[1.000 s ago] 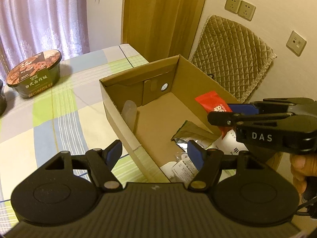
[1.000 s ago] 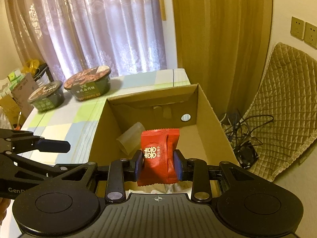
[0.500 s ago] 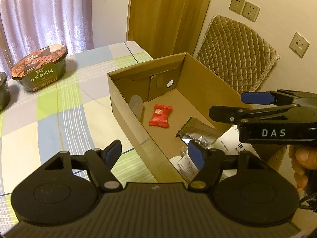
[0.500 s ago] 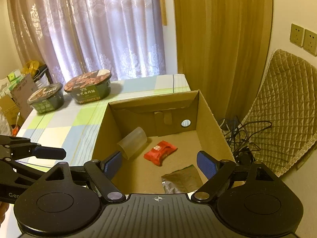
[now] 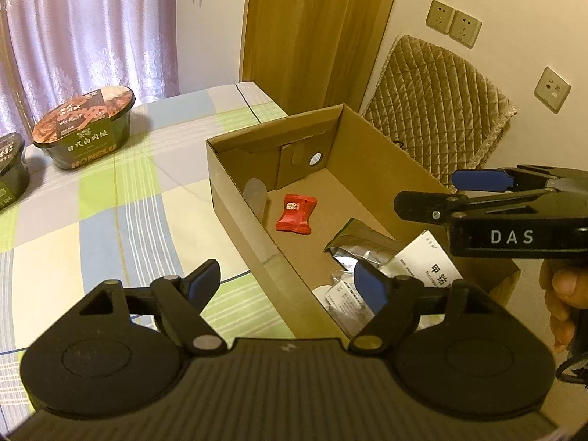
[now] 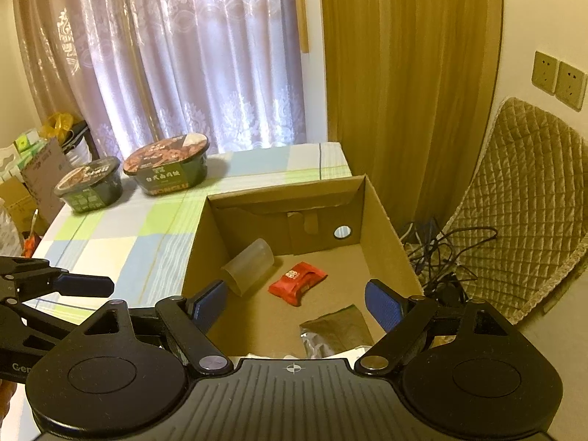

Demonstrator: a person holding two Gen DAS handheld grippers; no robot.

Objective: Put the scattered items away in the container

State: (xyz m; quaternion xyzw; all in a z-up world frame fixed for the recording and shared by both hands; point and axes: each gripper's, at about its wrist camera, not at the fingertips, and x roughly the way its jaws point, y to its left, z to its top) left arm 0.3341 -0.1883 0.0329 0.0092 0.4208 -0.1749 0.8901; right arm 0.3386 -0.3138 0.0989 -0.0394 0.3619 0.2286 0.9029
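Both claws empty and spread above the cardboard box [image 6: 382,217], red packet [image 6: 297,282] lying on its floor

My right gripper [image 6: 297,303] holds nothing, jaws wide, over the box's near end; my left gripper [image 5: 286,283] is likewise spread and empty, straddling the box's left wall. Risk: I judge two noodle bowls [image 6: 167,168] [image 6: 89,189], well left of the box by the curtain, as the items left out; reaching for them, the left gripper could clip the wall and shove the box toward the table edge beside the quilted chair [image 6: 522,198]. In the box: clear cup [image 6: 248,266] left of the packet, foil pouch [image 6: 336,330] and white papers [image 5: 430,261] nearer me
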